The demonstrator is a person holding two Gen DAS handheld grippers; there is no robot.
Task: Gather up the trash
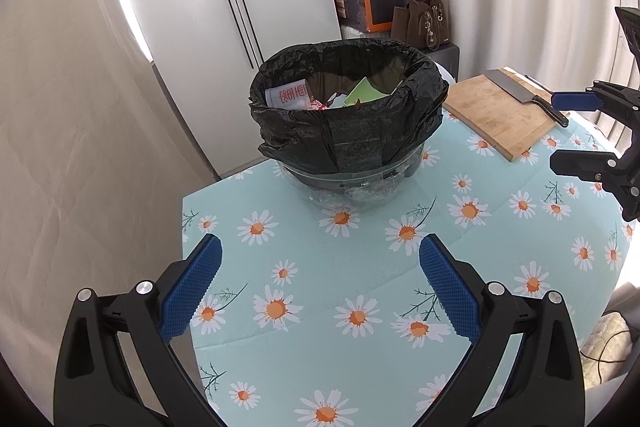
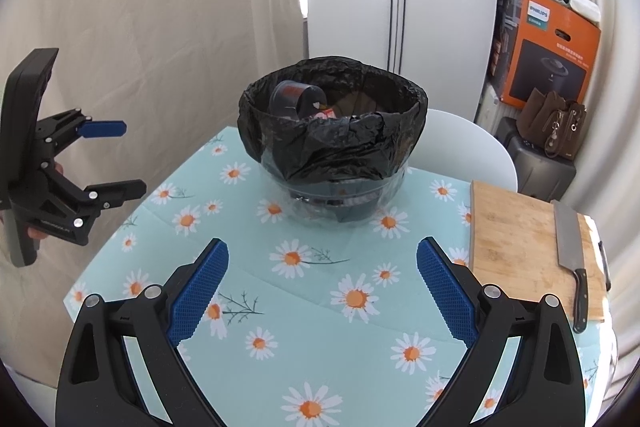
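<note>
Left gripper [image 1: 320,283]: jaws spread wide, nothing between them; hovering above the tablecloth [image 1: 360,267], in front of the bin.
Right gripper [image 2: 322,285]: jaws likewise released and empty; well apart from the left one.
Bin [image 1: 348,115]: upright near the far edge of the table, black bag [image 1: 352,143] folded over the rim.
Trash [image 1: 320,97]: already inside the bin, a printed cup and a green paper piece among it; no loose scraps visible on the cloth.
Bin depth: possibly more trash lower down, interior too dark to tell.
Risk, bag: thin film, slack folds; a pinch on one layer only likely to tear or slip.
Risk, bin: light and close to the edge; a one-sided pull likely to tip or slide it.
Risk, knife [image 2: 570,259]: lying on the cutting board [image 2: 516,243] at the right; a wide right-hand swing could knock it.
</note>
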